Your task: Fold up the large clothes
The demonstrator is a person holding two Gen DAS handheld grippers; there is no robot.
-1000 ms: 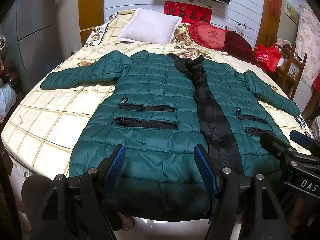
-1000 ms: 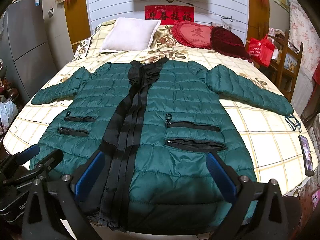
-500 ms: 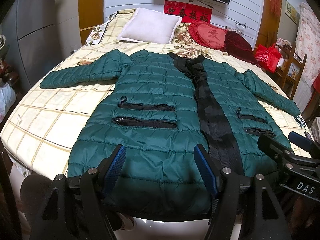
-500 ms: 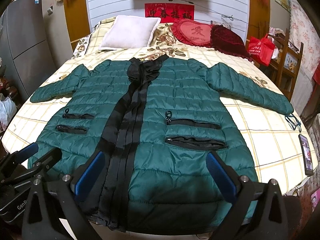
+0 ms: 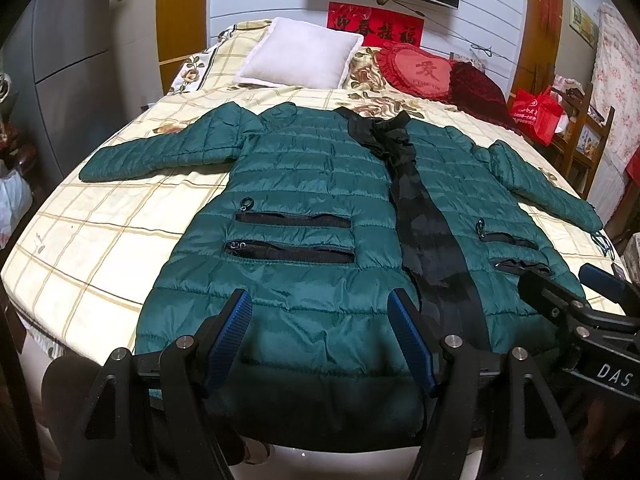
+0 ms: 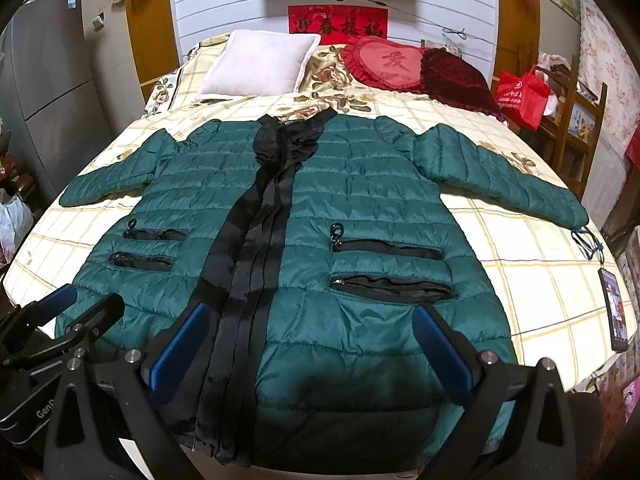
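Note:
A large dark green quilted jacket (image 5: 304, 184) lies flat, front up, on the bed, sleeves spread to both sides, with a black zip band down the middle; it also shows in the right wrist view (image 6: 368, 208). My left gripper (image 5: 320, 320) is open and empty, above the hem on the jacket's left half. My right gripper (image 6: 312, 340) is open and empty, above the hem on the right half. Each gripper shows at the edge of the other's view, the right one (image 5: 576, 292) and the left one (image 6: 80, 308).
The bed (image 5: 100, 240) has a yellow checked sheet. A white pillow (image 5: 300, 56) and red cushions (image 5: 420, 68) lie at its head. A phone (image 6: 614, 308) lies near the bed's right edge. A red bag (image 6: 524, 96) and a wooden chair stand to the right.
Both grippers have moved slightly forward over the jacket's hem. The jacket has not moved.

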